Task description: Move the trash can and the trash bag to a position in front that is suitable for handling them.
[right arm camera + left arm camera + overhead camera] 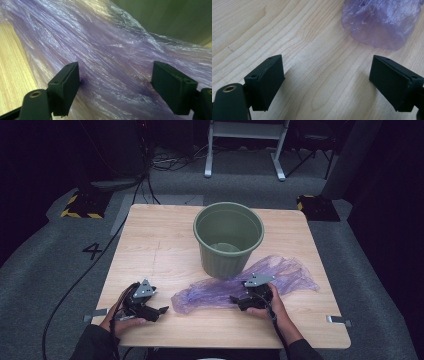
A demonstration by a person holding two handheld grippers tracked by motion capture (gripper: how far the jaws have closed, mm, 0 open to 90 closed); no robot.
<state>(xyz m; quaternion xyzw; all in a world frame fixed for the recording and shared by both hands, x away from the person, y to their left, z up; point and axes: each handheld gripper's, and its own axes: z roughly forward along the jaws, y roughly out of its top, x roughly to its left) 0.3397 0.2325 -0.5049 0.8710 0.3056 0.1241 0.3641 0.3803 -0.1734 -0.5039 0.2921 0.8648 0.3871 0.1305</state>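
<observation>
Wooden worktop (150,245) seen from above, with a green ribbed bin (228,239) upright near the middle of the far edge and standing empty, no liner fitted. Thin purple plastic bag (240,282) flat and crumpled on the worktop, stretched from the near middle out toward the right edge, its far side lying against the foot of the bin.

Right tongs (239,301) held low at the near side of the bag, jaws apart. In the right gripper view those tongs (115,90) straddling the wrinkled film (107,57), left jaw touching or almost touching it, nothing yet pinched; green bin wall (175,17) close behind. Hard to say from this angle whether the lower jaw edges press into the film or merely hover over it.

Left tongs (161,311) near the front left corner, also spread wide and empty, just short of the bag's left end. In the left gripper view, those tongs (327,82) over bare wood grain (287,37), with the rounded end of the bag (382,22) ahead and to the right, clear of both jaws.

Work judged to be at its very start: bag not gripped, not opened, not lifted. Left to do, by the look of it: pinching the film on both sides, spreading its mouth, carrying it over the bin, lining the rim.
</observation>
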